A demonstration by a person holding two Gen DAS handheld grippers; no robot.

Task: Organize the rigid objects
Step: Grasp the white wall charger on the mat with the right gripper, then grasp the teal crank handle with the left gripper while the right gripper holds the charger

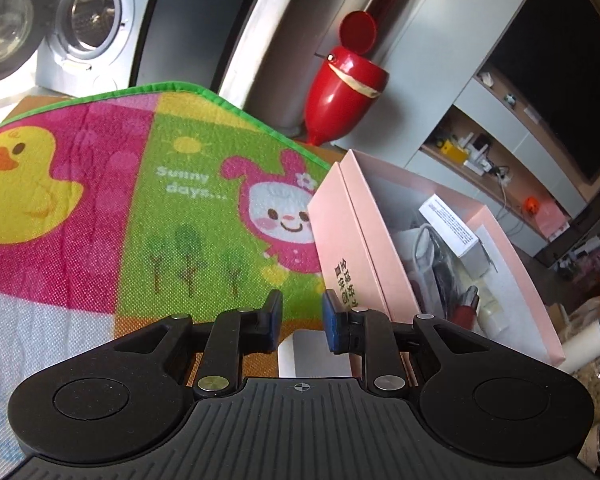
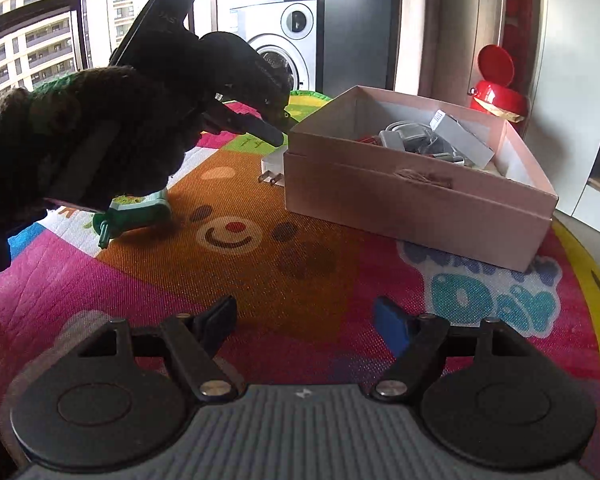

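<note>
We hold the left gripper (image 1: 302,312) clamped on a white plug adapter (image 2: 274,164), right beside the near wall of the pink box (image 2: 416,192) — its prongs stick out over the play mat (image 2: 260,272). Our right gripper (image 2: 304,320) hovers above the mat with its jaws apart and nothing between them. A green tool (image 2: 136,216) lies on the mat (partly hidden by our left glove (image 2: 100,144)).

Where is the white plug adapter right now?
In the right wrist view the white plug adapter is at the pink box's left end over the play mat, prongs toward the camera, with the left gripper on it.
</note>
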